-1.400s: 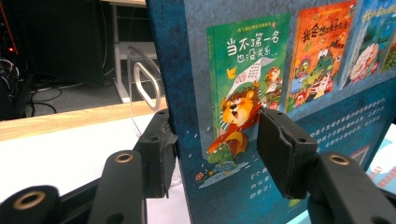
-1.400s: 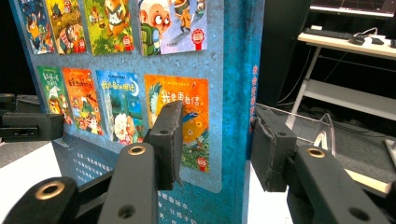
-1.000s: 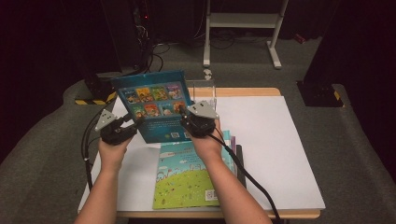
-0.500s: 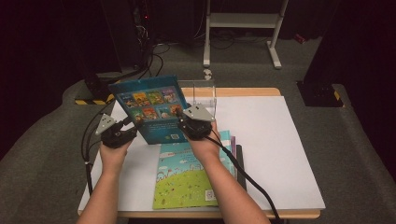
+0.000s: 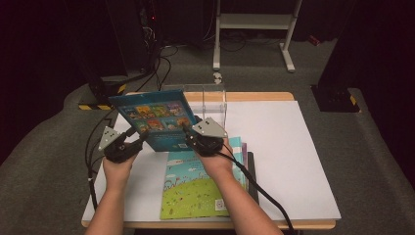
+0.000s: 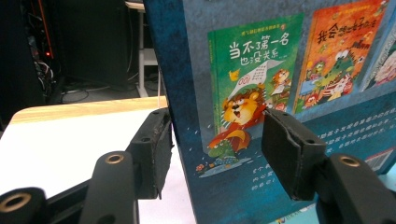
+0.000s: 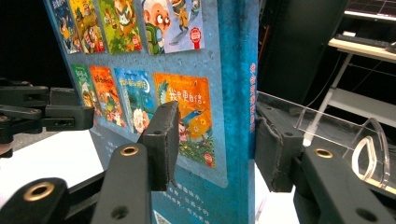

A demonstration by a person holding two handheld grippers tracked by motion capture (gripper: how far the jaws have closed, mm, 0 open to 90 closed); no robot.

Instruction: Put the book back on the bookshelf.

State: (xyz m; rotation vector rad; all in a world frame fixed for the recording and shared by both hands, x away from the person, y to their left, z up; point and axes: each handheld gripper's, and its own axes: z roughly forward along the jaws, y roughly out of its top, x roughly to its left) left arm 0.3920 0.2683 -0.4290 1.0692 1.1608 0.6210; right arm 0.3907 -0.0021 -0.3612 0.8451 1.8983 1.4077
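A thick blue picture book (image 5: 154, 120) with small cover pictures on its back stands tilted above the table's near left. My left gripper (image 5: 139, 139) grips its lower left corner; in the left gripper view the book (image 6: 261, 70) sits between the pads (image 6: 156, 149). My right gripper (image 5: 188, 134) holds the lower right corner at the spine, which fills the gap between its jaws in the right gripper view (image 7: 215, 144). Both grippers' jaws have just been opening slightly, with the book still between them.
A green picture book (image 5: 195, 191) lies flat on a small stack near the front edge. A clear acrylic stand (image 5: 215, 100) rises just behind the held book. The white table sheet (image 5: 284, 147) stretches to the right. Cables trail from both grippers.
The blue book has shifted and tipped a little to the left between the grippers. Both hands have stayed nearly in place.
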